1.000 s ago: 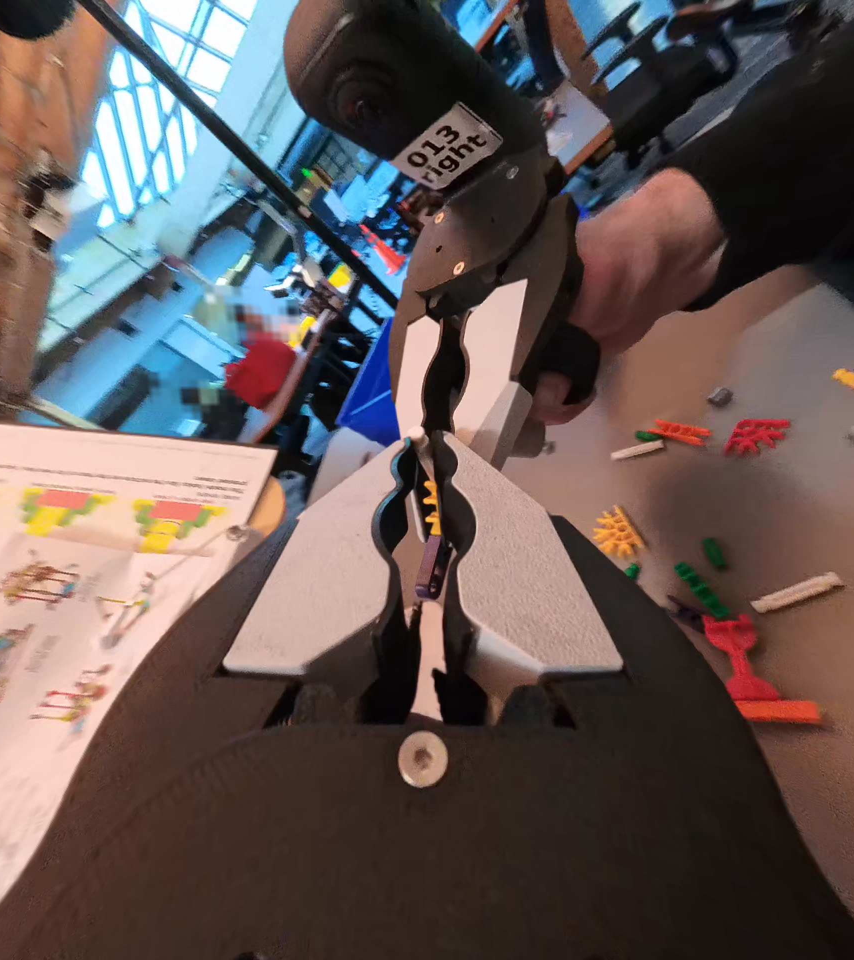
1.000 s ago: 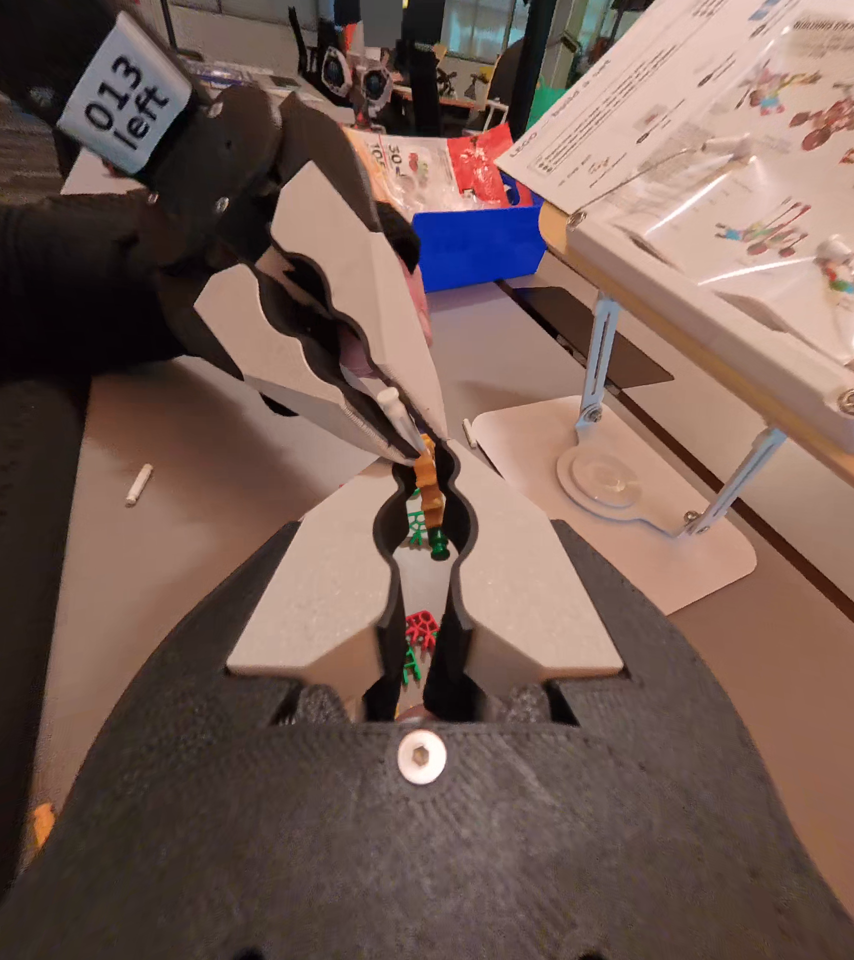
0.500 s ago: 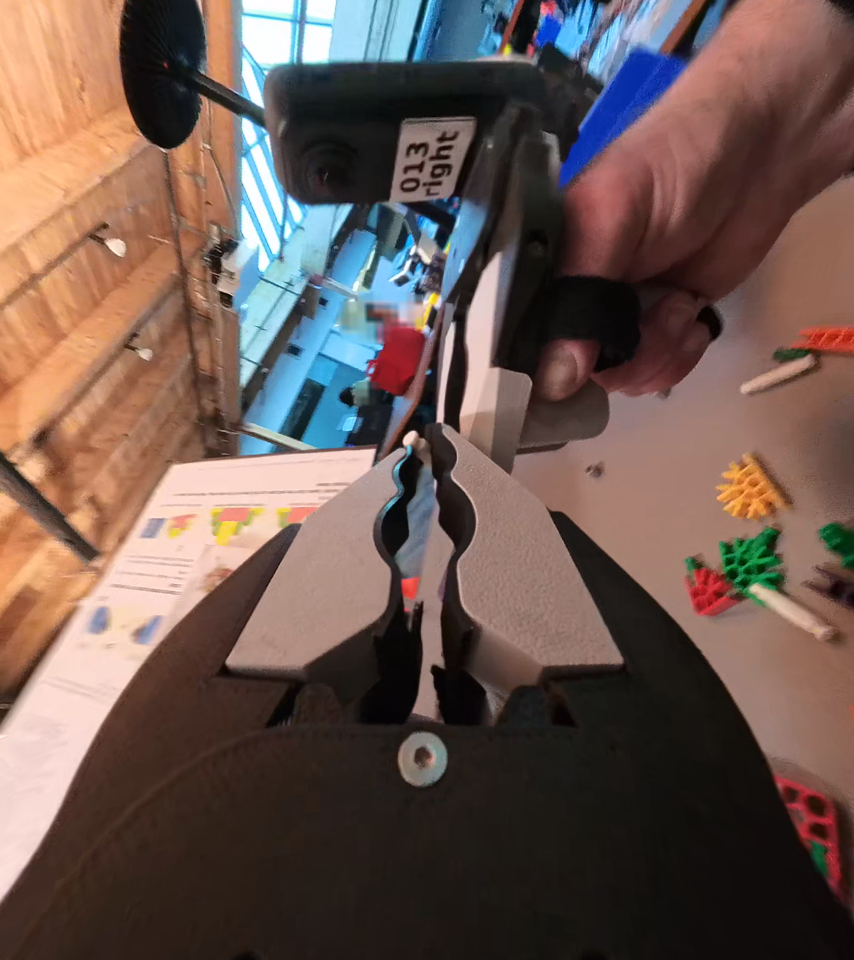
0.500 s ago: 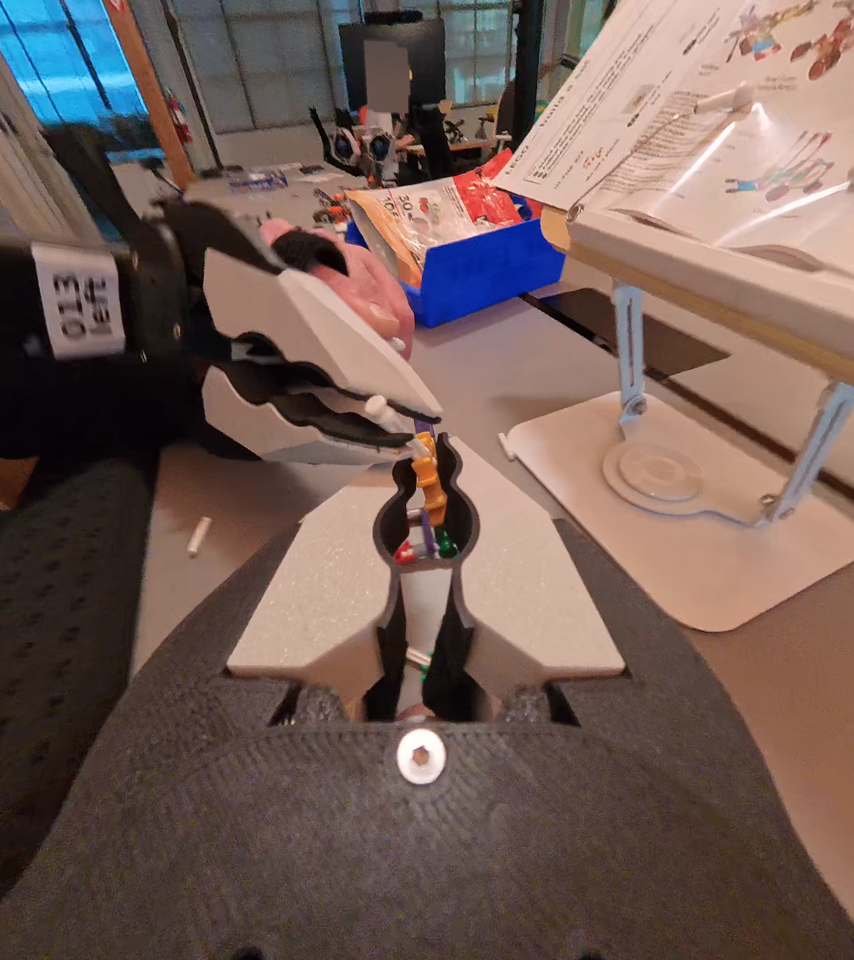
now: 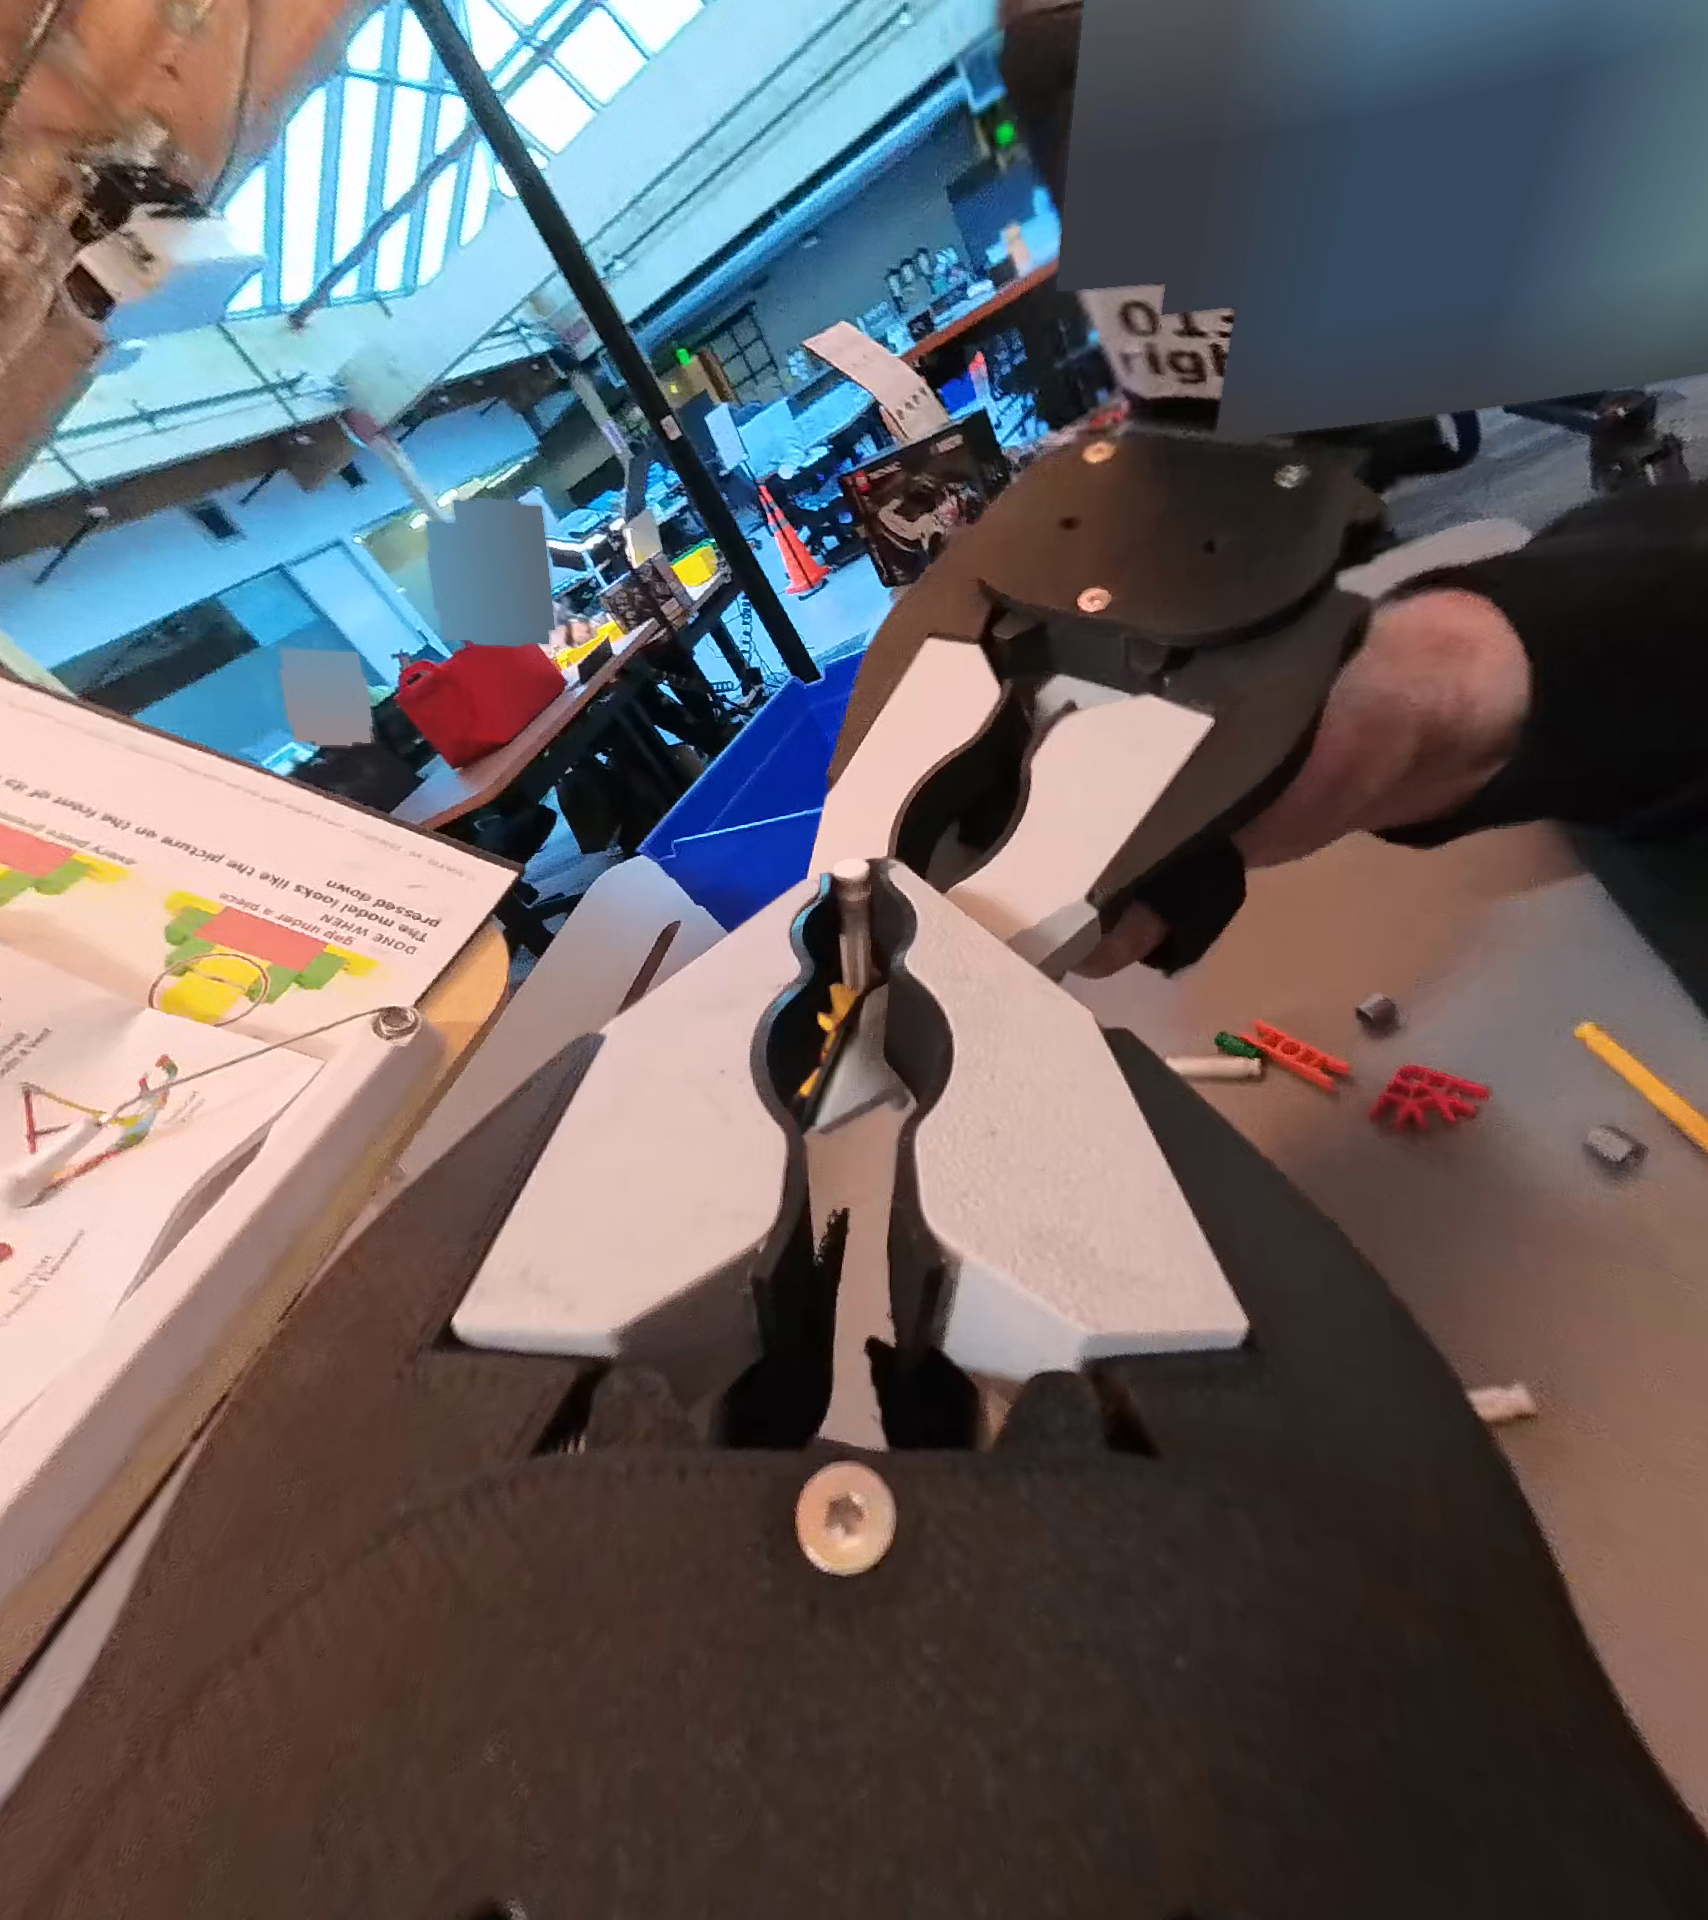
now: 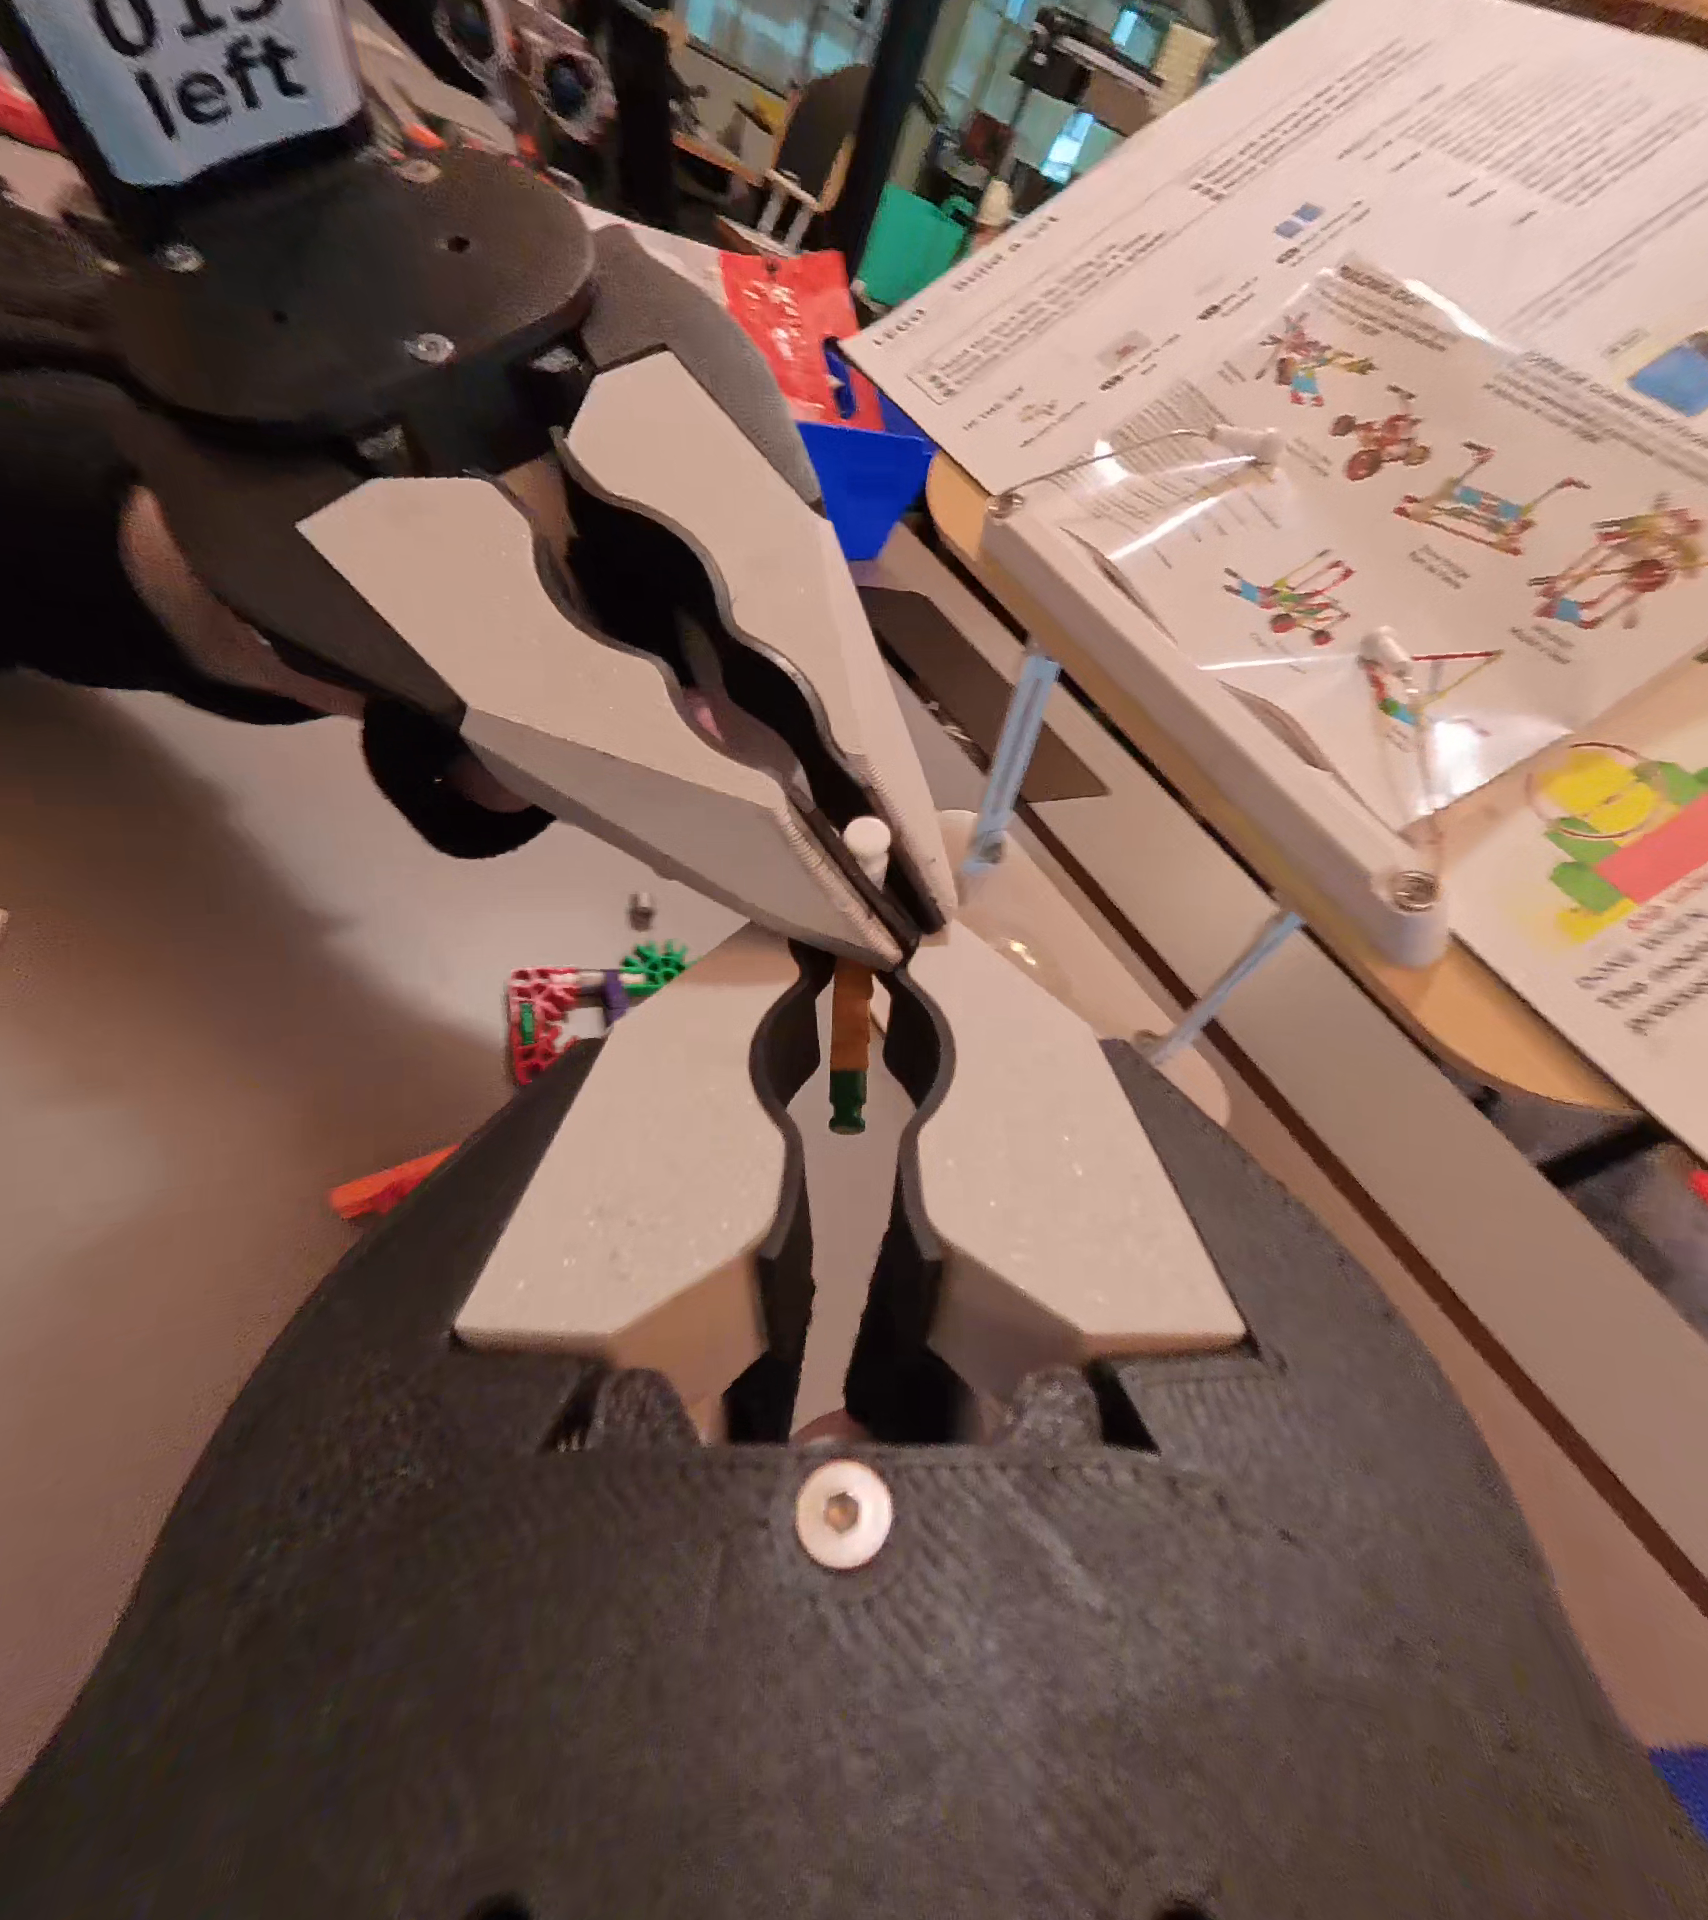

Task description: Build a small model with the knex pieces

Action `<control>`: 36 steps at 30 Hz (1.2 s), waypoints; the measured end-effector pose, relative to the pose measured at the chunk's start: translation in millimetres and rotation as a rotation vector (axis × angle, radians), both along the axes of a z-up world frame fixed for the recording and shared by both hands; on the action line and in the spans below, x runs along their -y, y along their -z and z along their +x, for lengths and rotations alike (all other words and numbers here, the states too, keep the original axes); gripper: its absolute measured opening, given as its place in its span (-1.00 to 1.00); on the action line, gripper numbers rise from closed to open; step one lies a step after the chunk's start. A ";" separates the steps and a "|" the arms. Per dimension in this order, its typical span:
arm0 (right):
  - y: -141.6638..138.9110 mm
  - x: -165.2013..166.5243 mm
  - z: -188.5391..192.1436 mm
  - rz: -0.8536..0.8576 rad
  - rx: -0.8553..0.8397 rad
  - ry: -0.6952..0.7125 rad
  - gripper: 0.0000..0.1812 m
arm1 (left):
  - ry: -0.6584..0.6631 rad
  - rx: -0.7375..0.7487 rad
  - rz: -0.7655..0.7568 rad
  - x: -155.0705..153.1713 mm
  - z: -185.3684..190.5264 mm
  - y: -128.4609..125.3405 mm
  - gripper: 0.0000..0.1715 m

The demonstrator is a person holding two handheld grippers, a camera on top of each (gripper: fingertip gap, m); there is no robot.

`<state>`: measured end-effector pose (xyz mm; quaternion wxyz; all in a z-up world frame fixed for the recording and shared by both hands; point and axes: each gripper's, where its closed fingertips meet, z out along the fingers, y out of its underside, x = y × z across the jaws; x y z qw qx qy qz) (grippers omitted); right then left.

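Note:
My left gripper (image 5: 855, 883) is shut on a short white rod (image 5: 851, 920) that sticks out past its tips. A yellow connector (image 5: 834, 1013) shows in the gap behind the rod. My right gripper (image 6: 850, 961) is shut on an orange-yellow connector (image 6: 848, 1013) with a green rod end (image 6: 845, 1101) below it. Both are held above the table, tip to tip. In the right wrist view the left gripper (image 6: 897, 920) comes down from the upper left with the white rod (image 6: 869, 840). In the left wrist view the right gripper (image 5: 917, 868) reaches in from the upper right.
An instruction sheet (image 6: 1401, 436) rests on a tilted stand (image 6: 1245, 748), also seen in the left wrist view (image 5: 102, 1039). A blue bin (image 5: 756, 790) stands behind. Loose pieces lie on the grey table: a red connector (image 5: 1426, 1096), a yellow rod (image 5: 1691, 1127), a small red-purple-green assembly (image 6: 580, 997). Across from one pair of fingers to the other is roughly 5 centimetres.
Both grippers have tilted and swung while staying tip to tip. The left gripper now reaches down from the upper left instead of level from the left. Both stay shut on their pieces.

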<state>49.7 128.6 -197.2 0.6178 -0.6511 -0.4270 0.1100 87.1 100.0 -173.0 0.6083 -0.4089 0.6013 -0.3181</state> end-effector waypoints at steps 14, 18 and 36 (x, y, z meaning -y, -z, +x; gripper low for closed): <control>-7.2 -3.0 10.7 -0.044 -0.111 -0.011 -0.95 | -0.038 0.110 -0.289 -10.0 7.1 -16.2 -0.97; 3.0 -1.6 6.6 -0.113 -0.098 -0.048 -0.95 | 0.057 0.076 -0.357 -7.3 6.0 -7.6 -0.97; 11.7 14.8 0.9 -0.069 0.015 -0.175 -0.96 | 0.258 0.017 -0.296 18.0 3.4 4.6 -0.93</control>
